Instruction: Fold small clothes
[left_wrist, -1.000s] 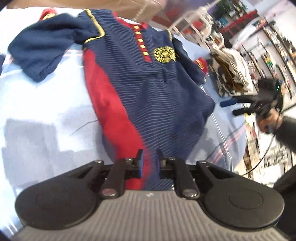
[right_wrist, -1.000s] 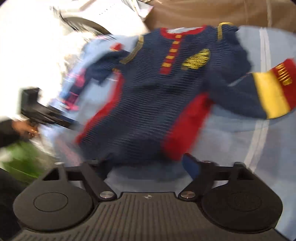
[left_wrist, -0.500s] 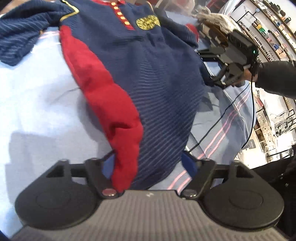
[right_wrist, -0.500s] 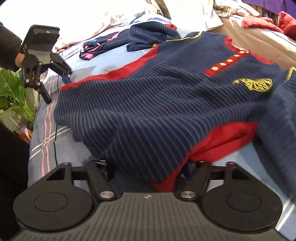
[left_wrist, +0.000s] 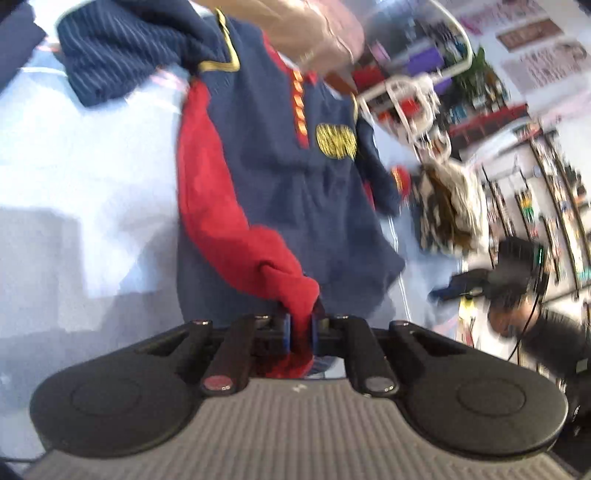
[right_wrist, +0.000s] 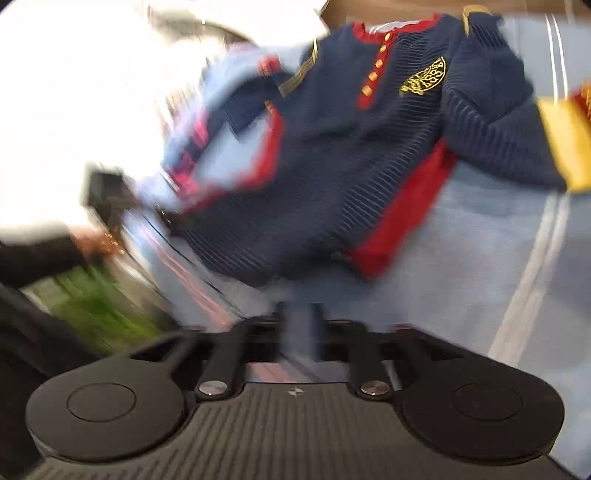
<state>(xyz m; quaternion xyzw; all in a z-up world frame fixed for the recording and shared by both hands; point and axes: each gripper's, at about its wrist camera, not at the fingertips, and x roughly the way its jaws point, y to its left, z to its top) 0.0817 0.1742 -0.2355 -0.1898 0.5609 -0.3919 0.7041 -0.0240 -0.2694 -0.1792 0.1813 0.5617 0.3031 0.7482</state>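
The left hand-held gripper (left_wrist: 300, 328) pinches the red hem corner of the small navy striped knit top (left_wrist: 295, 192) lying on the pale blue bedsheet (left_wrist: 92, 155), while the blurred right hand-held gripper (right_wrist: 298, 314), closing with nothing visibly between its fingers, should secure the opposite corner before an even lift.

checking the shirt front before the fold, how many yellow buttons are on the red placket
5, in a row down the red placket of the navy shirt, from the collar towards the gold crest. Motion blur is heavy, so another at the collar could be hidden.
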